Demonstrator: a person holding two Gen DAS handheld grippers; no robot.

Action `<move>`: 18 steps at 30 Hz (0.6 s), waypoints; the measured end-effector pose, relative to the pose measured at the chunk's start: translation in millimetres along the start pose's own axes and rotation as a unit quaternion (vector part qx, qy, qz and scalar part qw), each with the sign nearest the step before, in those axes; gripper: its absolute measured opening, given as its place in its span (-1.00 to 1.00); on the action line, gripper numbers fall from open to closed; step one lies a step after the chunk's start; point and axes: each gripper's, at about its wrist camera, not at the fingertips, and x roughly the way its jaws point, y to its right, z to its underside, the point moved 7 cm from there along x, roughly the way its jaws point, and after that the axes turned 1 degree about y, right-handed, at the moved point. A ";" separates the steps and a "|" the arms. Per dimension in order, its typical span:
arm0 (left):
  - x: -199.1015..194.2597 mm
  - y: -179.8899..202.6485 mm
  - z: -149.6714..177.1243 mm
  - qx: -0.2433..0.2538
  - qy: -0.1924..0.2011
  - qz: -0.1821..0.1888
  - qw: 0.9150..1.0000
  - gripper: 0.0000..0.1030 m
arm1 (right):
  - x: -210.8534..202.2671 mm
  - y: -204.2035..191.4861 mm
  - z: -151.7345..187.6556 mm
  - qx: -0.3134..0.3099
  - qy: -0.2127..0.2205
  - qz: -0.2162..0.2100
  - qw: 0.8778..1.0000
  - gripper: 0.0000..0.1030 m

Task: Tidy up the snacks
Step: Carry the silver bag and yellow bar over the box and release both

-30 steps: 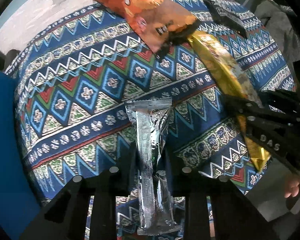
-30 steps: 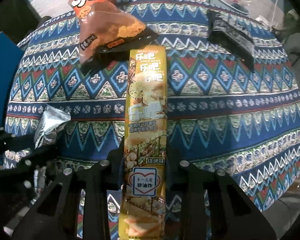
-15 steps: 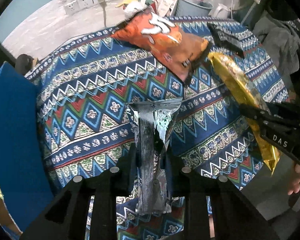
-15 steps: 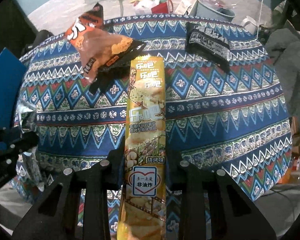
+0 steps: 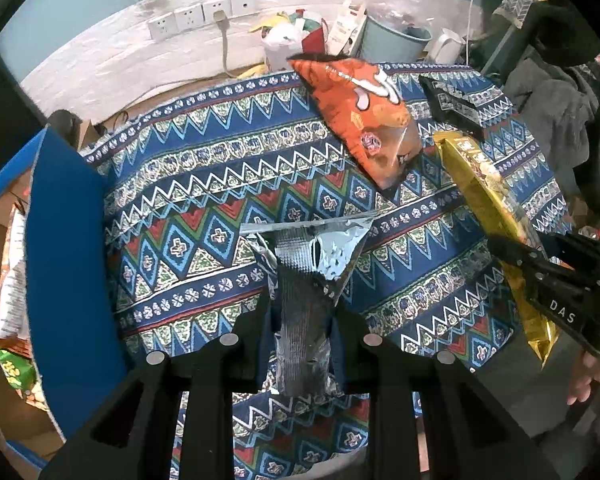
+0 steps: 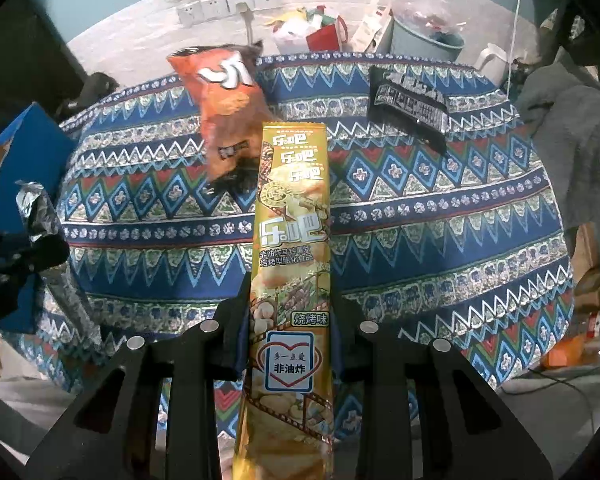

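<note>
We see the left gripper [image 5: 303,332] clamped on a crinkled silver foil packet [image 5: 306,280], which hangs above the table, its top seam flat and wide. The right gripper [image 6: 288,320] is clamped on a long, stiff golden snack pack [image 6: 290,248], glossy, with a straight top edge. Both packs are clear of the patterned tablecloth [image 5: 220,184], a woven-looking cloth in blue, red and green zigzags that drapes over the rounded table edge. On the far part of the table lie a puffy orange chip bag [image 5: 360,108] and, near its right side, a dark flat packet [image 6: 412,100]. The middle and near part of the cloth is free. At the left edge of the table stands a blue box flap [image 5: 64,264], smooth and straight-sided, just beside the cloth.
</note>
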 end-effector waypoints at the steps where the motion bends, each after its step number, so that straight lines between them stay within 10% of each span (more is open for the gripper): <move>1: -1.9 0.1 -0.2 0.001 0.002 0.000 1.000 -0.52 | -2.6 -1.5 0.1 0.000 0.003 -0.002 1.000 -0.45; 18: -66.7 -30.4 -4.2 -0.012 0.067 -0.007 0.998 -0.51 | -49.9 -62.2 -40.2 -0.043 0.081 -0.042 0.995 -0.45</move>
